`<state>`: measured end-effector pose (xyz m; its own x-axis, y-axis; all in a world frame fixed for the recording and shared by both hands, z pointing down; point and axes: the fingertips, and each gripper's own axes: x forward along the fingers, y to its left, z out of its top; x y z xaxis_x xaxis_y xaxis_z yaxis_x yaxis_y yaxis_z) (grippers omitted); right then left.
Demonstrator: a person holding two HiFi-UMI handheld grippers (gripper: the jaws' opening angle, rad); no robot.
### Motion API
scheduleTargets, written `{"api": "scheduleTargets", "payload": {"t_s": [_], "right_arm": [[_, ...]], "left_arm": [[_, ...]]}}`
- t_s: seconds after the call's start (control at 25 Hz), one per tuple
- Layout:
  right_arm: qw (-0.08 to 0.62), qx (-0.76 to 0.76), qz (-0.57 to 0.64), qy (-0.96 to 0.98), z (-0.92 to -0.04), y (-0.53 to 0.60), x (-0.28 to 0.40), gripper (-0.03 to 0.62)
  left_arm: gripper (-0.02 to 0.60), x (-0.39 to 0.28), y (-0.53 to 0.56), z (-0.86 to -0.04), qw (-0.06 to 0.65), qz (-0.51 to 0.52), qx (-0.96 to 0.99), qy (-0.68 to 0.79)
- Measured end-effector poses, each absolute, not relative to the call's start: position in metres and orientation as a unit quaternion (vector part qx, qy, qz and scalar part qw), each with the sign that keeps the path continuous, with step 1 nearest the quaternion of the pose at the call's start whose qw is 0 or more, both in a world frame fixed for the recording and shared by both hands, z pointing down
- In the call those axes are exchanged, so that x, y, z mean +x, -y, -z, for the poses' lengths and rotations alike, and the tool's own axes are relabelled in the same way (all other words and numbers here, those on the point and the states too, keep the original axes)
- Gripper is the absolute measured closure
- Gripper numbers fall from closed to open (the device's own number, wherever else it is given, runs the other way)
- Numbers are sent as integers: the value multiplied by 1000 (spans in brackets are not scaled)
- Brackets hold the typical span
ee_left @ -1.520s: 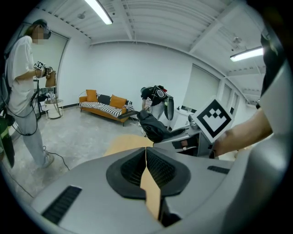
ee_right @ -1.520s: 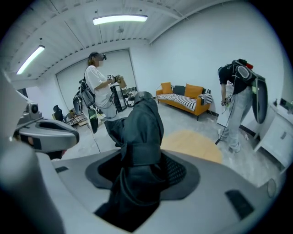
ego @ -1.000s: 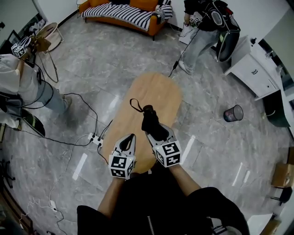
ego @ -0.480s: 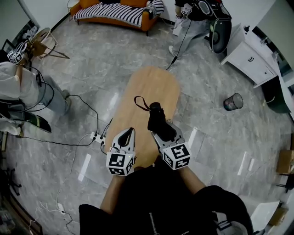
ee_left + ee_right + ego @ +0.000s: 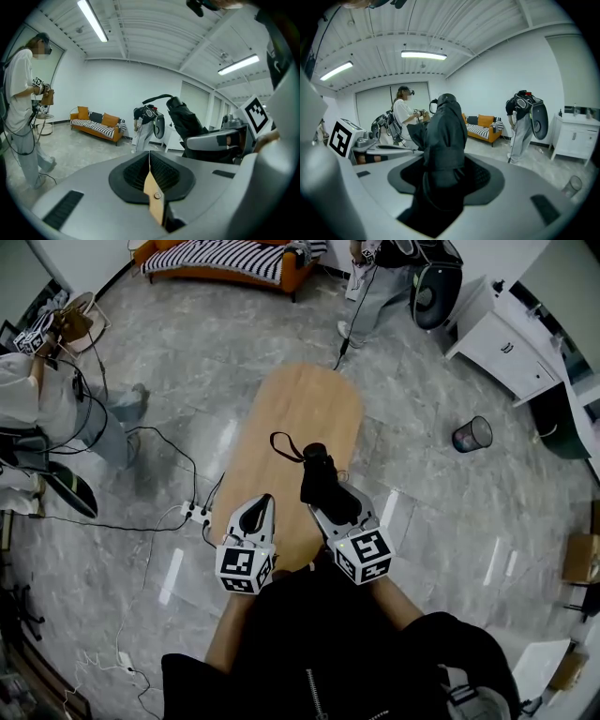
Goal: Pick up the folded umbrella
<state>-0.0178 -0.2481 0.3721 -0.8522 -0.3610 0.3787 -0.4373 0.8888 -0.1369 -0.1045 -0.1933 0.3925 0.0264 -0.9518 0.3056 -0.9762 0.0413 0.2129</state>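
Both arms reach forward from the torso, side by side, near the body.

Left forearm point(image 5: 230, 638): bare, angled slightly inward.
Left gripper point(image 5: 267, 502): points to the far side, tipped a little down. Jaws pressed together, nothing between them. Marker cube point(image 5: 245, 569) faces up.

Right forearm point(image 5: 392, 601): bare, angled inward.
Right gripper point(image 5: 330, 505): just right of the left one, not touching it, tipped a little down. Jaws stand wide, clamped on the folded umbrella point(image 5: 318, 484), which sticks out past their tips.
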Motion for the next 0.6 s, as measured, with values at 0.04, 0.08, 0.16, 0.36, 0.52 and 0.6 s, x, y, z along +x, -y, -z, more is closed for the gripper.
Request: {"api": "scheduleTargets", "payload": {"t_s": [0.04, 0.08, 0.16, 0.36, 0.52, 0.6], "right_arm": [[175, 208, -108, 956, -372, 247, -17, 361], [176, 207, -106, 957, -371, 247, -15, 361], [177, 206, -104, 957, -371, 244, -14, 361], [178, 203, -102, 958, -369, 240, -13, 361], [181, 199, -99, 958, -369, 241, -11, 361], [183, 197, -98, 958, -370, 240, -10, 361]], "left_arm": [[566, -103, 193, -393, 188, -32, 692, 697], [566, -102, 192, -394, 189, -31, 692, 696], [566, -100, 189, -396, 191, -31, 692, 696], [566, -96, 182, -400, 196, -30, 691, 695], [566, -91, 183, -402, 200, -30, 691, 694], [566, -89, 183, -404, 202, -31, 691, 693]]}}
